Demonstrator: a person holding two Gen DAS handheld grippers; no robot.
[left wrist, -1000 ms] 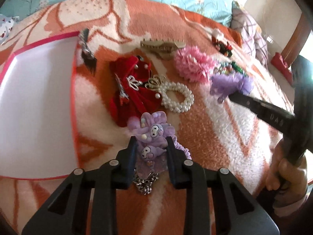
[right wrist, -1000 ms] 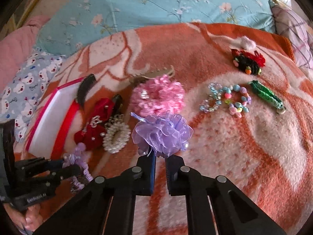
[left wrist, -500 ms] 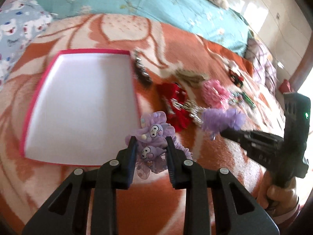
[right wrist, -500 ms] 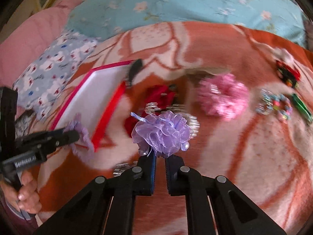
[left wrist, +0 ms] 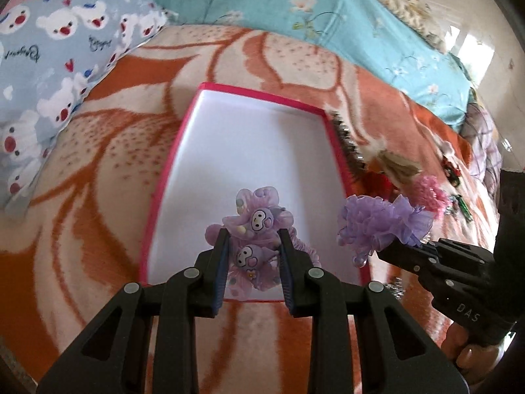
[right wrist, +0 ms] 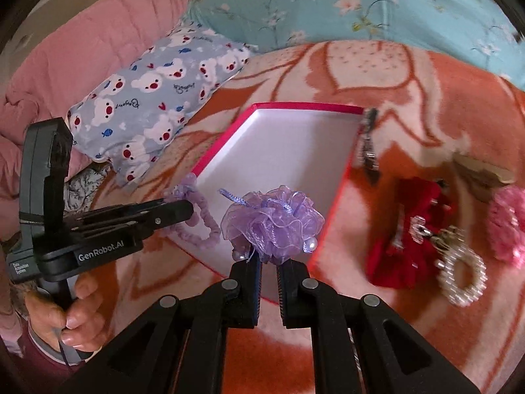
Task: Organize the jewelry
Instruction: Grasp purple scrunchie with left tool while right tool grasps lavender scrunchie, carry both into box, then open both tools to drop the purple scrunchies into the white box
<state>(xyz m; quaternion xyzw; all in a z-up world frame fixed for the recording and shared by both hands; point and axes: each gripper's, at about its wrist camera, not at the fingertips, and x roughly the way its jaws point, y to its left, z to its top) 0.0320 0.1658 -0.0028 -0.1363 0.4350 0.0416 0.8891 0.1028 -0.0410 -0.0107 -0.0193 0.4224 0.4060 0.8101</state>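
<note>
Both grippers are matte black plastic with round silver screws at the finger pivots and blue-lined pads. The left gripper (right wrist: 188, 211) is marked "GenRobot.AI"; the right gripper (left wrist: 382, 252) is marked "DAS". The left hand (right wrist: 62, 320) emerges from a maroon sleeve.

Both grippers engaged, hand-held, pitched downward.

Left gripper (left wrist: 252, 246), fingers (left wrist: 220, 256) partly parted, clamped a purple item; left hand (right wrist: 65, 315) gripped its handle. Right gripper (right wrist: 269, 266), fingers (right wrist: 251, 282) near-closed, pinched another; right hand (left wrist: 469, 358) held the grip.

Both wrist views downward, sharing tray (left wrist: 334, 138).
</note>
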